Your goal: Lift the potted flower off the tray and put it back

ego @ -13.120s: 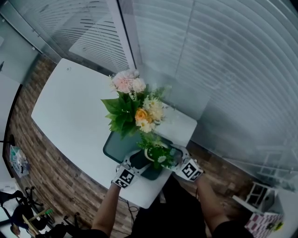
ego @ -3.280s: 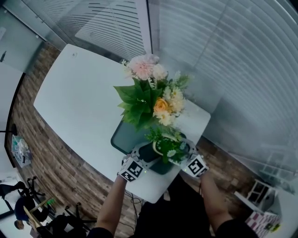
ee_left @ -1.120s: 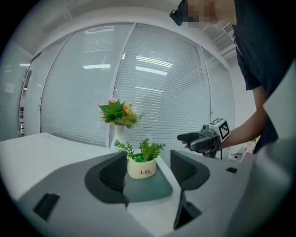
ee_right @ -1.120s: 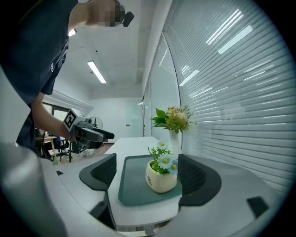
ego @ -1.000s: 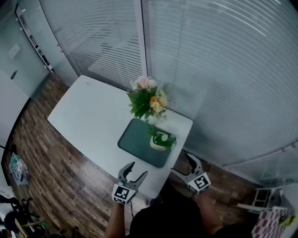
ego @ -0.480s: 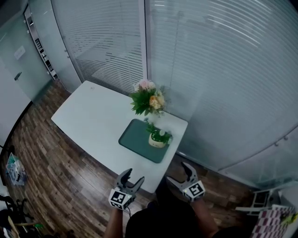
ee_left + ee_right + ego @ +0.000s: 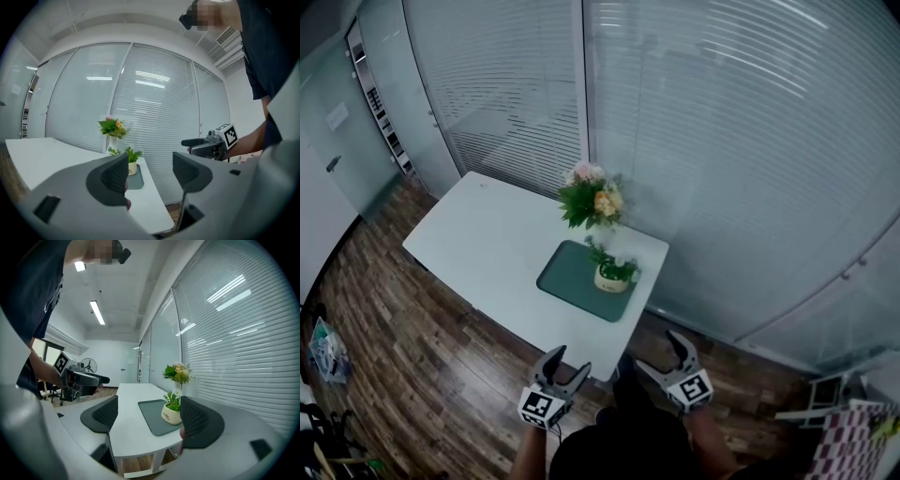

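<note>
potted flower, one, stands on one tray; left gripper and right gripper gape empty.

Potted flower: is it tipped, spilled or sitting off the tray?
Nothing stands out. The potted flower stands upright inside the tray, with no soil visible around it. The vase of flowers behind is upright too. The left gripper and right gripper are open, short of the table.

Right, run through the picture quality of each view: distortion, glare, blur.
Head view: fisheye bows the blinds, potted flower small and far. Left gripper view: dark corners, lamp reflections on the blinds, left gripper fills the foreground. Right gripper view: same dark corners, bright streaks on the blinds.
</note>
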